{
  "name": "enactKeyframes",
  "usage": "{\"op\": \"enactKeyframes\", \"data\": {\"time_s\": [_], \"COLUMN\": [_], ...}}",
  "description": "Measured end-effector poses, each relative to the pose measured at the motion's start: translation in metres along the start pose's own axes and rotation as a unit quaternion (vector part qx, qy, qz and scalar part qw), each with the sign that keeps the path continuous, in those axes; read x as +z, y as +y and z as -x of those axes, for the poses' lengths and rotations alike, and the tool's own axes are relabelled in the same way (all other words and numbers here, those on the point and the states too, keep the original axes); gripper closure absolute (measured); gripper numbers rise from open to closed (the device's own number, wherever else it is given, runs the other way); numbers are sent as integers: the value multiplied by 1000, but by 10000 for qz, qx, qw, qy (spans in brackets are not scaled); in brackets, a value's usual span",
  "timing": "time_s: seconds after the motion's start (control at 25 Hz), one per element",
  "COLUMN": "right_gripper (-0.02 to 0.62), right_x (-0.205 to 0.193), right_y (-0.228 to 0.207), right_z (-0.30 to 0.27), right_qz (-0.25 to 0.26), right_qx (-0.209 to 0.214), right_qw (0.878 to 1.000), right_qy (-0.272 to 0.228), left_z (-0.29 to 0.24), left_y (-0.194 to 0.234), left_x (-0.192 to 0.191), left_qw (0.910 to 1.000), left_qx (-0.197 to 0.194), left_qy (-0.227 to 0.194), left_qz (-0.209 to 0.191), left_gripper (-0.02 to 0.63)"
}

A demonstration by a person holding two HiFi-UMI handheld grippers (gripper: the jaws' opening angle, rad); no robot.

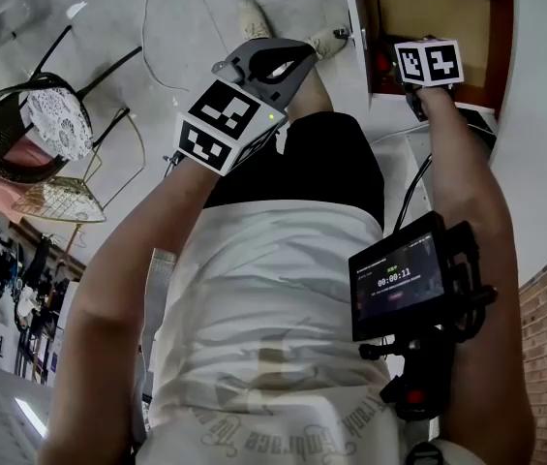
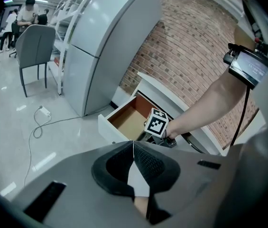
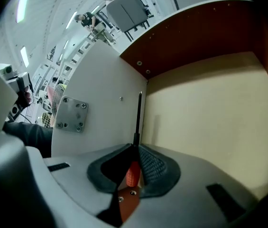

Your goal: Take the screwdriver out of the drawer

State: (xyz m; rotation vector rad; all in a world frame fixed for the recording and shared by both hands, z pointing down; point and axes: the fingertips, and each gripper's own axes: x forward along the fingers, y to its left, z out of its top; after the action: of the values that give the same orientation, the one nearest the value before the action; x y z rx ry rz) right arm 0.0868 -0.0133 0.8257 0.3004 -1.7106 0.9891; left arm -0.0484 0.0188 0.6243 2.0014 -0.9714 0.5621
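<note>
Inside the open drawer (image 3: 209,122), the right gripper (image 3: 134,150) clenches the screwdriver (image 3: 138,120) by its orange handle, shaft beside a white panel (image 3: 100,113); the jaws hide most of the handle. The left gripper (image 2: 134,148), pinched shut on nothing, faces a refrigerator (image 2: 105,42) and brick wall (image 2: 195,46).

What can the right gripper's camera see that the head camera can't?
Only the right gripper view: the right gripper with its jaws shut on the orange handle of the screwdriver, the black shaft running up along a white side wall, and a metal plate with screws. Only the head view: the left gripper out over the floor, a small screen strapped to the right arm, and a wire chair. Both: the open drawer with its tan bottom.
</note>
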Motion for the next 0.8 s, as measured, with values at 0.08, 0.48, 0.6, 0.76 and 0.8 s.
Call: {"op": "enactKeyframes", "data": {"time_s": [0.08, 0.48, 0.6, 0.76, 0.8], "right_gripper": [535, 536, 537, 537, 537], "right_x": [1, 9, 5, 0, -1], "right_y": [1, 28, 33, 37, 38], "right_z": [2, 52, 55, 57, 58], "right_qz": [8, 171, 154, 149, 170], "right_qx": [-46, -304, -402, -493, -511], "right_qw": [9999, 9974, 9963, 9944, 9939], "right_qy": [-94, -626, -747, -926, -964], "left_z": [-1, 12, 11, 10, 11], "left_y": [0, -28, -29, -30, -31], "left_x": [3, 29, 29, 26, 25], "left_qw": [10000, 9985, 9976, 9967, 9966], "left_qx": [-30, -324, -397, -440, -447], "left_qy": [-16, 25, 58, 120, 131], "left_qz": [-79, -450, -567, -665, -676], "left_gripper": [584, 584, 584, 584, 584]}}
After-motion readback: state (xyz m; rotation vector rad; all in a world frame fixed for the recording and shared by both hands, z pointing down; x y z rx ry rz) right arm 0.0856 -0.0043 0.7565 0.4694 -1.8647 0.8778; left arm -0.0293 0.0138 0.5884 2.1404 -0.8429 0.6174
